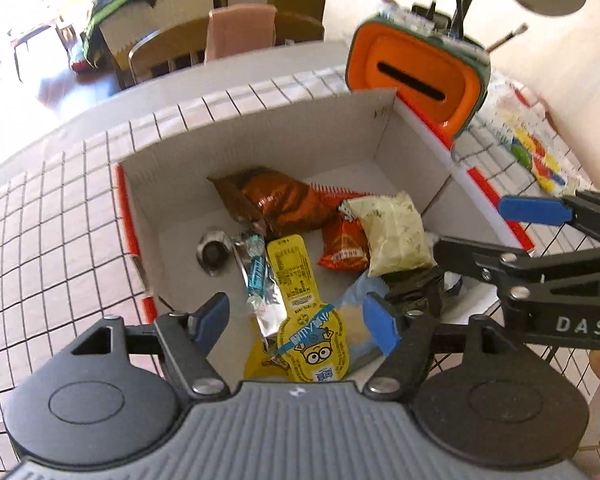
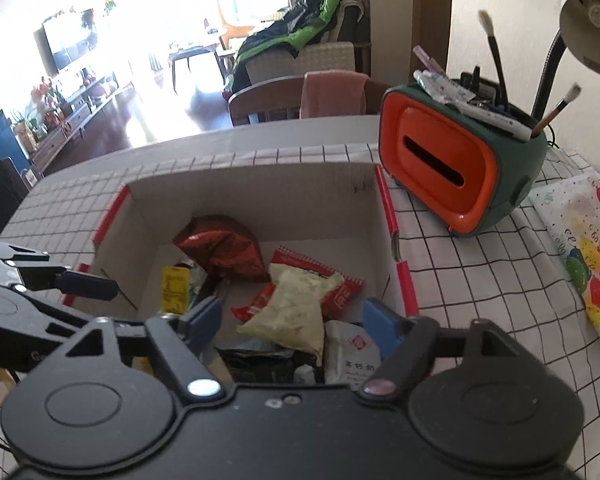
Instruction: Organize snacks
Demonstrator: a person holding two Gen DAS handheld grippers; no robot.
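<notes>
A white cardboard box [image 1: 259, 136] with red edging sat open on a table covered by a white cloth [image 1: 59, 208] with a black grid, and the snacks lay loose on its floor. In the left wrist view, the left gripper [image 1: 297, 322] hovered over the near end of the box at the bottom centre of the frame, its blue-padded jaws spread wide and holding nothing. Directly between and below its jaws lay a yellow pouch [image 1: 304, 316] printed with a cartoon face, with a silver wrapper [image 1: 259, 280] just left of it. Farther in, near the middle of the frame, were a brown foil bag [image 1: 275, 200], an orange packet [image 1: 342, 246] and a pale green packet [image 1: 392, 236], the green one overlapping the orange. The right gripper [image 1: 496, 224] reached in from the right edge of that frame, over the box's right wall, its jaws also parted and empty. In the right wrist view, the right gripper [image 2: 291, 320] was at the bottom centre, above the pale green packet [image 2: 295, 308], with a white sachet [image 2: 352, 354] just right of it and the brown foil bag [image 2: 223, 250] beyond. The left gripper [image 2: 59, 276] came in at the left edge. An orange and green holder [image 2: 456, 168] with brushes stood on the cloth at the upper right, just past the box's far right corner, under a lamp [image 2: 588, 20].
</notes>
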